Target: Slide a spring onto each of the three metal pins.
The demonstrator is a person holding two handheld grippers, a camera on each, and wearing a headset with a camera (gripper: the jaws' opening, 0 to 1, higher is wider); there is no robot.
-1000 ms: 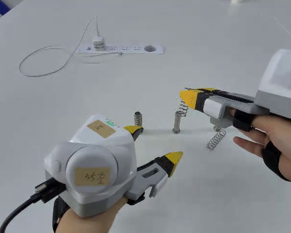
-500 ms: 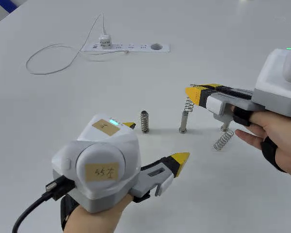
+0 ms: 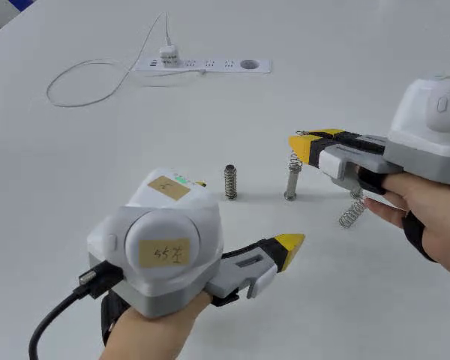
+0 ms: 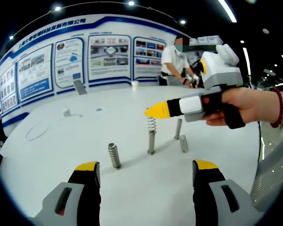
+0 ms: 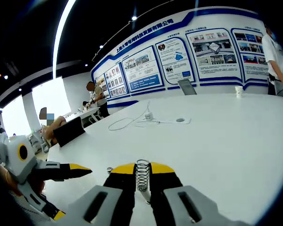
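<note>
Spring [image 3: 294, 163] clamped in the right tool [image 3: 298, 146], lower coils at the top of the middle pin [image 3: 291, 184]. Left of that pin stands a second pin [image 3: 230, 181] wearing a spring; right of it a loose spring [image 3: 351, 212] lies on the worktop [image 3: 97, 150]. Left tool [image 4: 146, 165], nearer than the pin, gapes empty.

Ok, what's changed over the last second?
The right gripper, shut on a spring, has brought it from beside the middle pin to right over its top. Unchanged: left gripper open, left pin wearing its spring, loose spring untouched.
</note>
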